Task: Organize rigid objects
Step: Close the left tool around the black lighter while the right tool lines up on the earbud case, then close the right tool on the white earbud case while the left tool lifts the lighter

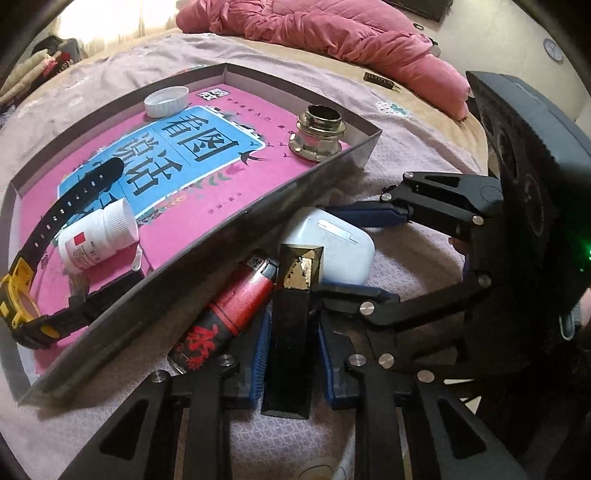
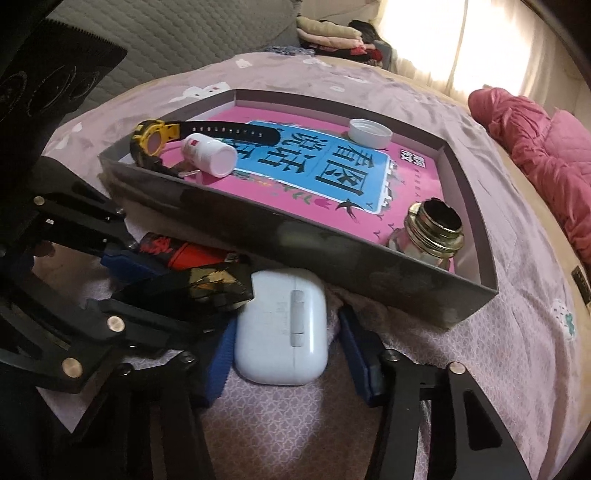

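A shallow grey box [image 1: 207, 236] [image 2: 258, 236] on the bed holds a pink book, a yellow-and-black watch [image 1: 22, 291] [image 2: 151, 140], a white pill bottle [image 1: 96, 236] [image 2: 210, 155], a white cap [image 1: 166, 101] [image 2: 369, 134] and a brass fitting [image 1: 317, 133] [image 2: 432, 232]. My left gripper [image 1: 291, 354] is shut on a black-and-gold bar [image 1: 295, 295] [image 2: 207, 288], in front of the box. A red-and-black lighter [image 1: 229, 310] [image 2: 177, 251] lies beside it. My right gripper [image 2: 291, 354] is open around a white earbud case [image 1: 332, 247] [image 2: 284, 325]; it also shows in the left wrist view [image 1: 369, 254].
A pink quilt [image 1: 332, 33] [image 2: 535, 147] is bunched at the bed's far side. Folded clothes [image 2: 332, 37] lie near the window. The pink bedsheet [image 2: 498, 350] surrounds the box. The two grippers are close together.
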Demonstrator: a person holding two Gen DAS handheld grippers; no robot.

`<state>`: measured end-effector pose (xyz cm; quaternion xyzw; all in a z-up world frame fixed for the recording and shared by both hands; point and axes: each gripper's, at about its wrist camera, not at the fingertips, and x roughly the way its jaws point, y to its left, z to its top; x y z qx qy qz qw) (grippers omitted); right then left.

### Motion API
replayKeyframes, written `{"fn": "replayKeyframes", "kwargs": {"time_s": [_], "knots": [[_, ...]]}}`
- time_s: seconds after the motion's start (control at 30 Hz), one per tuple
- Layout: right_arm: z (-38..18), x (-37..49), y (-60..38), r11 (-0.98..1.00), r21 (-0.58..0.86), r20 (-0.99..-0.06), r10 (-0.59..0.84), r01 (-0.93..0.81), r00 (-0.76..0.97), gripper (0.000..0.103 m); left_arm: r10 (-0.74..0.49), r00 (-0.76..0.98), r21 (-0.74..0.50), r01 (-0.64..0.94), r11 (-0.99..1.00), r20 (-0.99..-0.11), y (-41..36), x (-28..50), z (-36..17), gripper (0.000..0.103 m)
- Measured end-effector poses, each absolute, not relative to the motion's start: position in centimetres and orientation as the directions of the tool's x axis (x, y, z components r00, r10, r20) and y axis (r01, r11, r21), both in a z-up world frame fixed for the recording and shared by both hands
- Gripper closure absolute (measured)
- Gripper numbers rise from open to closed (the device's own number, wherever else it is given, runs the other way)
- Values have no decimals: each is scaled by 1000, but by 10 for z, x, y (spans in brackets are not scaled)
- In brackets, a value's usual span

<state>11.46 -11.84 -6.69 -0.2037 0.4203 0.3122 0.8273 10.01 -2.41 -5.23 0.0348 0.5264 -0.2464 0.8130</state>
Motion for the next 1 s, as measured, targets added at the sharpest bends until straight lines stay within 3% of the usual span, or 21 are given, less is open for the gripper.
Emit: {"fn": "replayKeyframes", "kwargs": {"time_s": [0.3,1.0], "knots": [[-60,117,-126,746,16,-821,389,-666,417,57,-401,350,-289,330,899,-847,-14,95,-52,81],[-30,107,-152,757,166,-777,495,-632,388,57,-356,479,-293,203,934,-802,-1,62,-27,81]]}}
